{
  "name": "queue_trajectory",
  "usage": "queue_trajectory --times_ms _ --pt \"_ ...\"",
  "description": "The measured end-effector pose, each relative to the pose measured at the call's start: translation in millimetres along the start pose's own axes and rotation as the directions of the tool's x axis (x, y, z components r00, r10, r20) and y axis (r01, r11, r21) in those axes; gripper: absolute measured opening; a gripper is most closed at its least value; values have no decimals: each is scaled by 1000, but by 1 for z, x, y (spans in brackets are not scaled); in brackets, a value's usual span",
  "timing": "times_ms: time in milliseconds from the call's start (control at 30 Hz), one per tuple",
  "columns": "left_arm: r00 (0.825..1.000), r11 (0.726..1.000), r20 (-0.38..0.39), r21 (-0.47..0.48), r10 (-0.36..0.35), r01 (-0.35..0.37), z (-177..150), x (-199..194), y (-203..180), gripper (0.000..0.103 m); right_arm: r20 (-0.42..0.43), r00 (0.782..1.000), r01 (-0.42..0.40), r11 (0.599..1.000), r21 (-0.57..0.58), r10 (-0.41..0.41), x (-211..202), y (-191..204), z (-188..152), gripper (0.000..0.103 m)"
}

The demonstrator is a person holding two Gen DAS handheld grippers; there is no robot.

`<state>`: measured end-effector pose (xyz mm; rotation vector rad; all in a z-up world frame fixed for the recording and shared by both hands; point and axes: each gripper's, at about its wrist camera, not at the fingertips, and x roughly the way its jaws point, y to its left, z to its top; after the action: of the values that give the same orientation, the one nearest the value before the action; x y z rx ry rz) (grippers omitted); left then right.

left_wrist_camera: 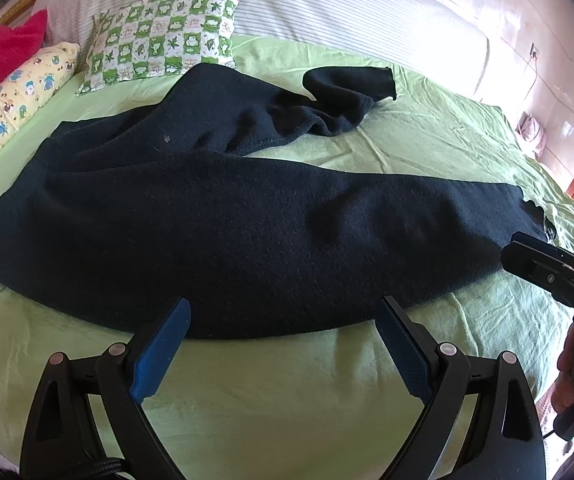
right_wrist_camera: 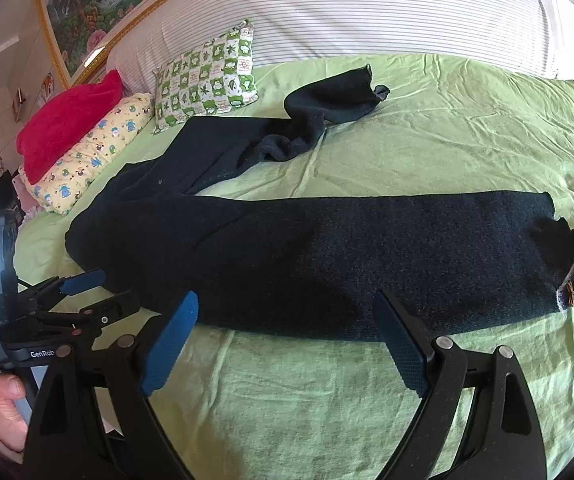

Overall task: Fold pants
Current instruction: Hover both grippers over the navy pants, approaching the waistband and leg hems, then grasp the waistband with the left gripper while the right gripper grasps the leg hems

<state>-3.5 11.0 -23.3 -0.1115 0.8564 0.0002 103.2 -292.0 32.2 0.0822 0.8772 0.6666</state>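
Pants (left_wrist_camera: 247,224), dark fleece: spread across green sheet (left_wrist_camera: 287,392), one leg bunched toward 12 o'clock. Left gripper (left_wrist_camera: 283,312): fingers wide apart, empty, at near hem. Right gripper (right_wrist_camera: 285,308): likewise wide, empty.

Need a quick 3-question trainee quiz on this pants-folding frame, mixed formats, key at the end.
1. True or false: the left claw and the right claw are both open and hold nothing.
2. Multiple choice: how do the legs of the dark navy knit pants lie on the light green bedsheet? A) stacked neatly B) spread apart, the far leg bunched and bent C) hanging off the bed
3. Fill in: the square pillow near the striped headboard has a green and white ______ pattern.

Key: 1 true; 2 B; 3 checked
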Motion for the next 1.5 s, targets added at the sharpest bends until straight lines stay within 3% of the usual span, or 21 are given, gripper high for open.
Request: queue_trajectory --times_ms 267,467,867,1100,1333,1400,1500 --pt "999 999 -18 34 -28 29 2 3 -7 94 1 1000 -2 1000 -1 2 -1 -2 3 89" --pt "997 994 -20 79 -74 76 21 4 -11 94 -4 1000 -21 1000 -16 21 0 -4 17 89" --pt "995 985 -2 143 -97 96 108 25 0 94 -16 996 -93 996 -8 93 23 -33 104 89" --pt "996 968 -12 234 -88 88 178 64 10 94 -52 997 -58 997 -58 55 64 -55 175 89" --pt "996 923 -52 373 -77 91 234 118 9 94 -81 996 -43 999 -9 42 122 -97 244 71" --pt "992 904 -92 413 -85 116 248 139 10 94 -102 993 -64 998 21 66 140 -108 258 67" --pt "985 881 -156 455 -67 132 264 170 11 94 -167 982 -88 996 25 91 169 -116 272 55"
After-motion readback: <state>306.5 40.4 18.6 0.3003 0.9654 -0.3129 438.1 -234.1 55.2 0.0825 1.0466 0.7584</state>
